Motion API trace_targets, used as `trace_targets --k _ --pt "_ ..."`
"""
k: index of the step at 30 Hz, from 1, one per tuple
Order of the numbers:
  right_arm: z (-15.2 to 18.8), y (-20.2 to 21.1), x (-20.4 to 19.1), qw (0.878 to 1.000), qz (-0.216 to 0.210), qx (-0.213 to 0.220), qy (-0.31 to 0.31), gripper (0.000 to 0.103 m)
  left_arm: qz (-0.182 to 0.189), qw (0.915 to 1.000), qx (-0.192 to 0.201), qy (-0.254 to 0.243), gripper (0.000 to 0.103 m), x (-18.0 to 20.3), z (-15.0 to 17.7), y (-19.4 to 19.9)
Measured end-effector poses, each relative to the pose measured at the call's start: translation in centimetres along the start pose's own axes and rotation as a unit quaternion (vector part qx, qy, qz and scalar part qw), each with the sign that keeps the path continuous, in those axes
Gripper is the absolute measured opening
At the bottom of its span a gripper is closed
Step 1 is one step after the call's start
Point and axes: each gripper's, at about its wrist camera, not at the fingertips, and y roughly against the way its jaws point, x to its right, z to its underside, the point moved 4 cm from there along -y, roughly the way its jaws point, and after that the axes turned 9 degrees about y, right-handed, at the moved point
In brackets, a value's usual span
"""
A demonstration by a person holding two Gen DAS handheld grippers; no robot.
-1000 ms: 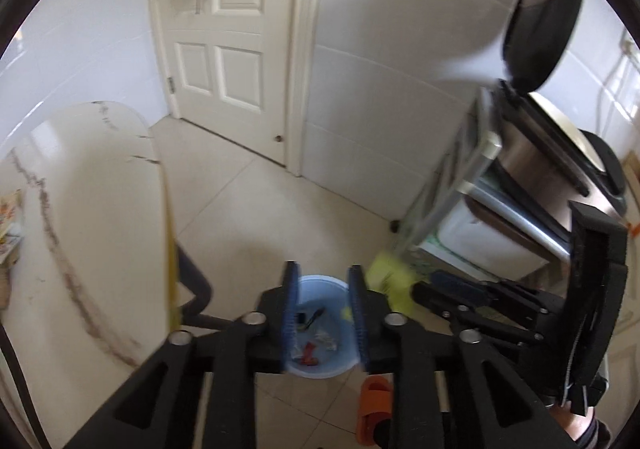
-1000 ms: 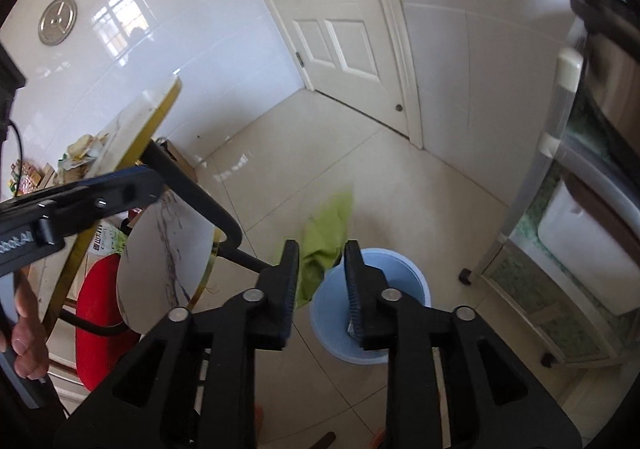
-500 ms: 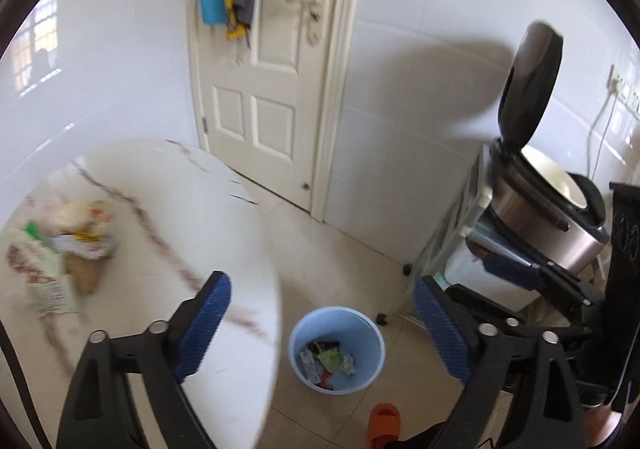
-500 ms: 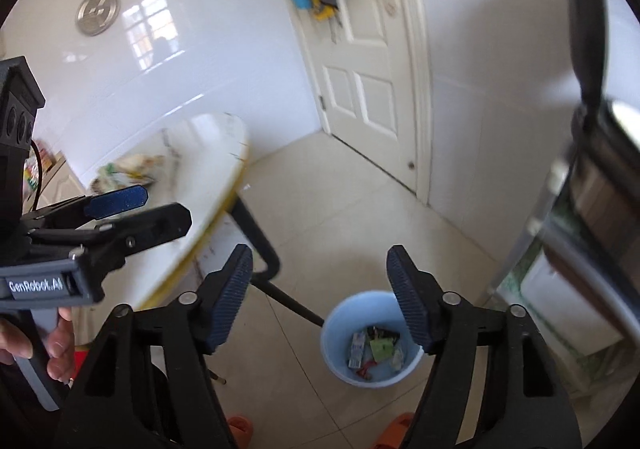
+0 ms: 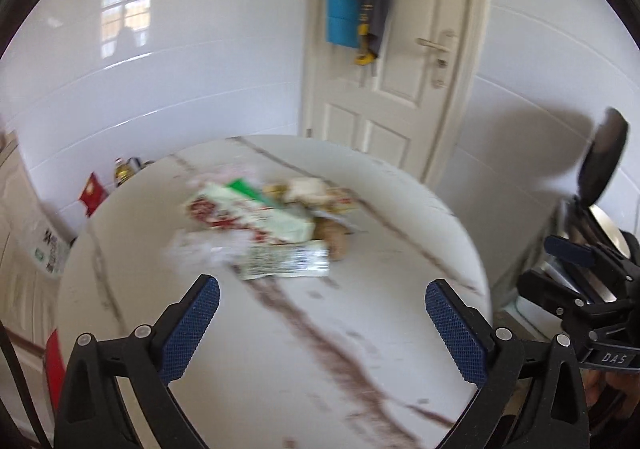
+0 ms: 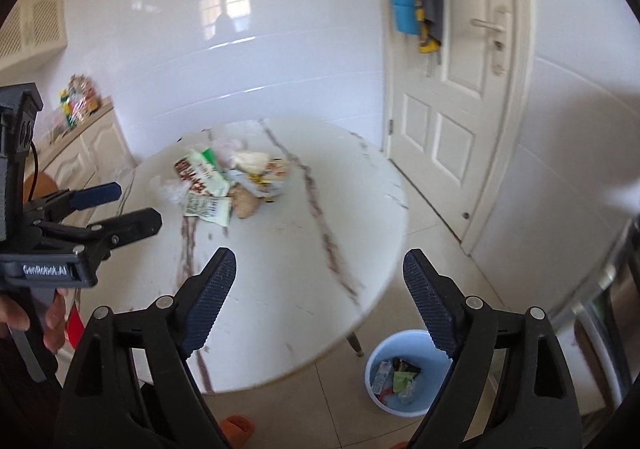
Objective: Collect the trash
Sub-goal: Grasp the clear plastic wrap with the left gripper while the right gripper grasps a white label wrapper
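Observation:
A pile of trash [image 5: 272, 233], with green-and-white packets, crumpled wrappers and a brown lump, lies on the round marble table [image 5: 240, 349]. My left gripper [image 5: 320, 289] hovers just short of the pile; its jaws are opening and nothing is between them. My right gripper [image 6: 319, 257] hangs over the table's [image 6: 280, 269] near edge, farther from the trash [image 6: 224, 181], its jaws also opening and empty. The blue bin [image 6: 412, 343] stands on the floor below the table edge, with several wrappers inside. Each view also shows the other gripper at its side: the left gripper [image 6: 140, 203] and the right gripper [image 5: 534, 264].
A white door [image 6: 452, 97] with hanging clothes is behind the table. A rice cooker with its lid up [image 5: 600, 177] stands at the right. Cabinets [image 6: 92, 153] line the left wall. An orange slipper [image 6: 238, 425] lies on the tiled floor, and a hand [image 6: 52, 321] holds the left gripper.
Both grippers swung up from over the blue bin to the table, and both jaws went from nearly shut to wide apart. The green wrapper seen falling by the bin now lies inside it.

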Motion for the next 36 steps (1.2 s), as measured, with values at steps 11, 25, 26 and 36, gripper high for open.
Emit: trace_targets --k 11,25,26,36 --pt "-4.5 -11.9 -6.4 0.996 -0.032 -0.051 0.066 0.082 -0.057 0.9969 -0.039 0.037 0.102 -10.1 -1.1 -1.5" --pt "-6.1 -18.7 -5.0 0.993 -0.090 -0.068 0.042 0.020 -0.047 0.9946 -0.085 0.039 0.102 -12.6 -5.3 -9.1" --pt "-6.1 -18.5 -4.7 0.993 -0.089 -0.064 0.040 0.018 -0.047 0.9944 -0.087 0.038 0.102 -12.3 -5.2 -9.7" --pt "-6.2 -18.8 -3.0 0.995 -0.079 -0.056 0.025 0.020 -0.055 0.9910 -0.116 0.037 0.101 -11.3 -6.0 -14.6"
